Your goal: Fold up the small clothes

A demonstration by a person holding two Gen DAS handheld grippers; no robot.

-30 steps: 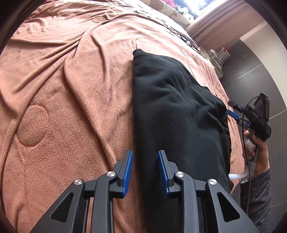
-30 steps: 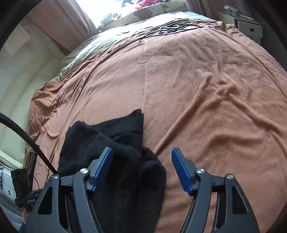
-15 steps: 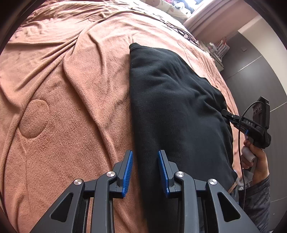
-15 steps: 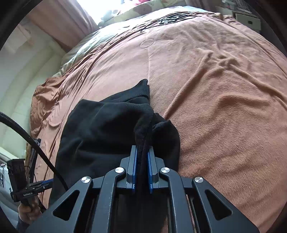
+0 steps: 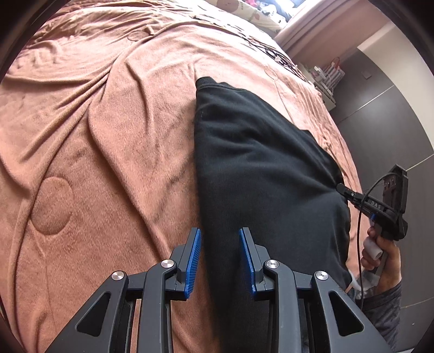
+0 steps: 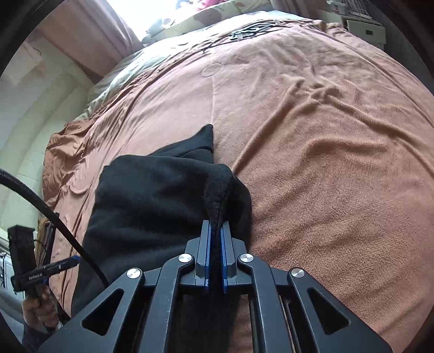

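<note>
A black fleece garment (image 5: 257,168) lies lengthwise on a brown bedspread (image 5: 103,130). My left gripper (image 5: 219,258) hovers open over the garment's near left edge, with fabric showing between its blue pads but not clamped. In the right wrist view the same black garment (image 6: 152,195) is bunched up, and my right gripper (image 6: 215,244) is shut on a raised fold of its ribbed edge. The right gripper (image 5: 342,188) also appears at the garment's right side in the left wrist view, held by a hand (image 5: 385,255).
The brown bedspread (image 6: 325,135) is wrinkled and stretches far to the right of the garment. Pillows (image 6: 217,16) and a window lie at the head of the bed. A small shelf unit (image 5: 328,81) stands by the dark wall. The other hand-held gripper (image 6: 40,274) shows at lower left.
My right gripper went from open around the garment's edge to shut on it, then lifted the fold slightly. The left gripper stayed open and shifted only a little.
</note>
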